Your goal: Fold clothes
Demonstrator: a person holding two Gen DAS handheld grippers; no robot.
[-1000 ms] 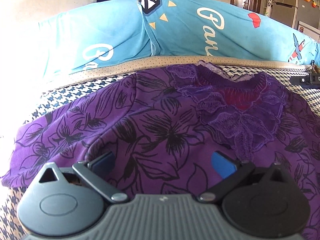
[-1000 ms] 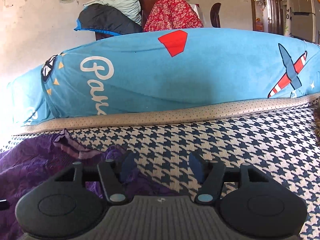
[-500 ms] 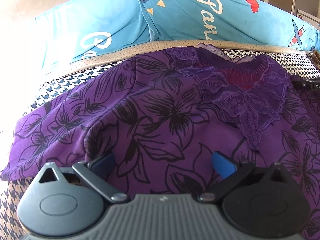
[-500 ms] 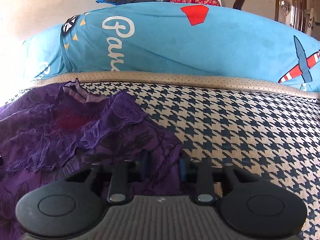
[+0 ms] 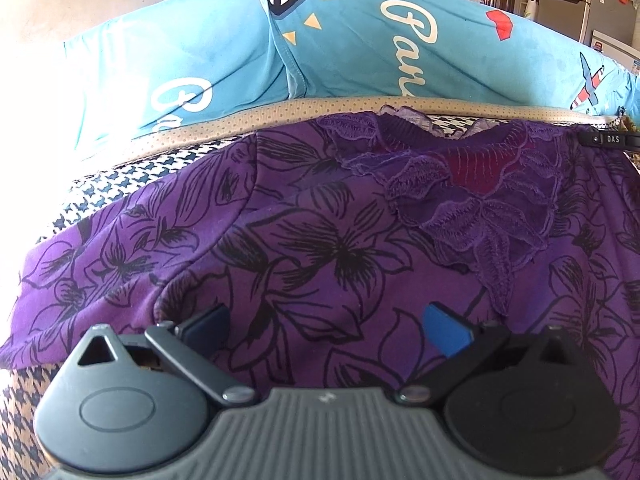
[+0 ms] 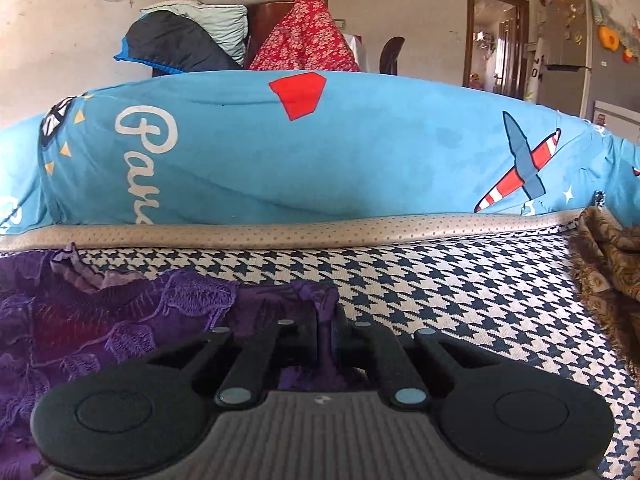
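Note:
A purple top (image 5: pixel 320 240) with black flower print and a lace neckline (image 5: pixel 472 200) lies spread on the houndstooth bed cover (image 6: pixel 440 288). My left gripper (image 5: pixel 326 326) hovers just over its chest, jaws wide open, nothing between them. Its blue pad (image 5: pixel 444 330) shows on the right. My right gripper (image 6: pixel 326 330) is shut on the purple top's (image 6: pixel 120 320) shoulder edge, a fold of purple cloth pinched between its fingers and lifted slightly. Part of the right gripper (image 5: pixel 608 139) shows at the far right of the left wrist view.
A long blue bolster (image 6: pixel 320 152) with white lettering and a plane print lies across the back of the bed. A brown patterned cloth (image 6: pixel 608 264) sits at the right. Folded bedding (image 6: pixel 240 36) is piled behind. A doorway and fridge stand far right.
My right gripper went from open over bare cover beside the top to shut on its shoulder edge, and has tilted up. The left gripper stayed open over the chest.

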